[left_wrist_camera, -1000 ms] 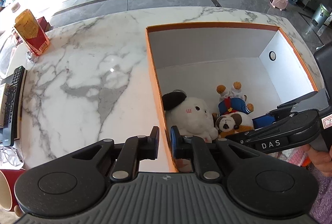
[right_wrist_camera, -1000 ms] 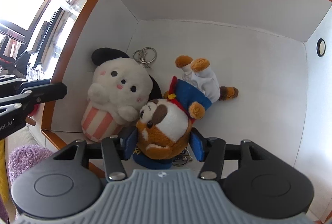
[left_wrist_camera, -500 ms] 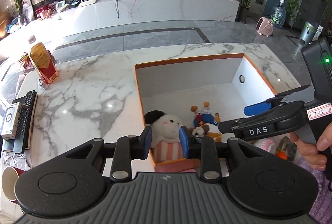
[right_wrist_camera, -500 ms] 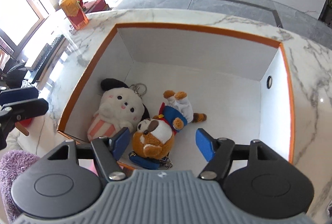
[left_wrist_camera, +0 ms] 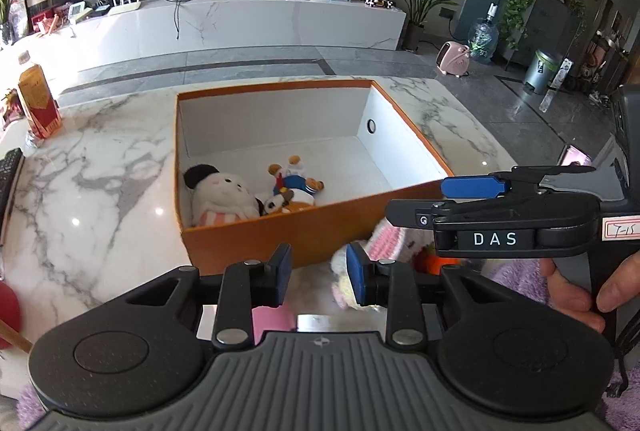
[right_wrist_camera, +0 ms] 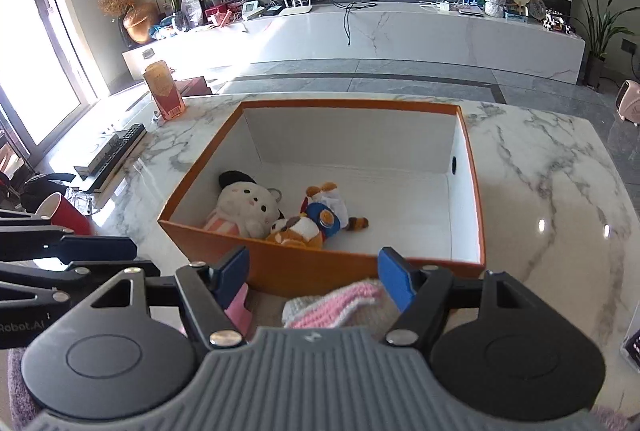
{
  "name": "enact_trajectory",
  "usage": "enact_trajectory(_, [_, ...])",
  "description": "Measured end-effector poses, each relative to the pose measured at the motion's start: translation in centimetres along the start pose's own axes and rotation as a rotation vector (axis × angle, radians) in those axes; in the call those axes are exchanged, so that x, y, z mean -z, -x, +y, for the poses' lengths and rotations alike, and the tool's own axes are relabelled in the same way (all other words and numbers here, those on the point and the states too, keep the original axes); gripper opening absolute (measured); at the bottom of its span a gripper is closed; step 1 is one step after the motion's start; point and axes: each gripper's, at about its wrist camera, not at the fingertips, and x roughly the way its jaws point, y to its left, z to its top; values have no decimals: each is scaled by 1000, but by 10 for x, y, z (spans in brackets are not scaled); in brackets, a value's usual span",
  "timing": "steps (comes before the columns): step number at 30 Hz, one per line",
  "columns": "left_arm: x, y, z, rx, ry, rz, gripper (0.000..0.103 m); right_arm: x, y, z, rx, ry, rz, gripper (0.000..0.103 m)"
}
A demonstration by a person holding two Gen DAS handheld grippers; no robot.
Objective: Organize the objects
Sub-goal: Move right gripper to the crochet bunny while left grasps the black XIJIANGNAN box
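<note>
An orange box (left_wrist_camera: 320,227) with a white inside stands on the marble table (left_wrist_camera: 100,171). In its near left corner lie a white plush with a black ear (left_wrist_camera: 224,197) and a brown-and-blue plush (left_wrist_camera: 292,191); the right wrist view shows the same white plush (right_wrist_camera: 248,207) and brown plush (right_wrist_camera: 304,229). My left gripper (left_wrist_camera: 320,271) hovers open before the box's near wall, nothing between its pads. My right gripper (right_wrist_camera: 316,273) is open too, wider, above a pink-and-white knitted toy (right_wrist_camera: 340,305) that lies in front of the box.
A red-and-yellow carton (right_wrist_camera: 164,95) stands at the table's far left, with remote controls (right_wrist_camera: 116,151) and a red cup (right_wrist_camera: 64,215) along the left edge. A small pink item (left_wrist_camera: 272,315) lies under my left gripper. A hand (left_wrist_camera: 576,291) holds the right gripper's handle.
Both grippers drew back and up out of the box. The right one let go of the brown-and-blue plush, which stays inside. The left jaws went from nearly shut to open.
</note>
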Motion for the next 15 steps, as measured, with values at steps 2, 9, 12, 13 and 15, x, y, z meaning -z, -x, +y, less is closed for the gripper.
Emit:
enact_trajectory(2, [11, -4, -5, 23, 5, 13, 36, 15, 4, -4, 20, -24, 11, 73])
enact_trajectory(9, [46, -24, -23, 107, 11, 85, 44, 60, 14, -22, 54, -104, 48, 71])
enact_trajectory(12, [57, -31, -34, 141, 1, 116, 47, 76, 20, -28, 83, -114, 57, 70])
enact_trajectory(13, [59, -33, -37, 152, -2, 120, 48, 79, 22, -31, 98, -116, 56, 70])
enact_trajectory(15, [62, -36, -43, 173, -17, 123, 55, 87, 26, -37, 117, -124, 59, 70])
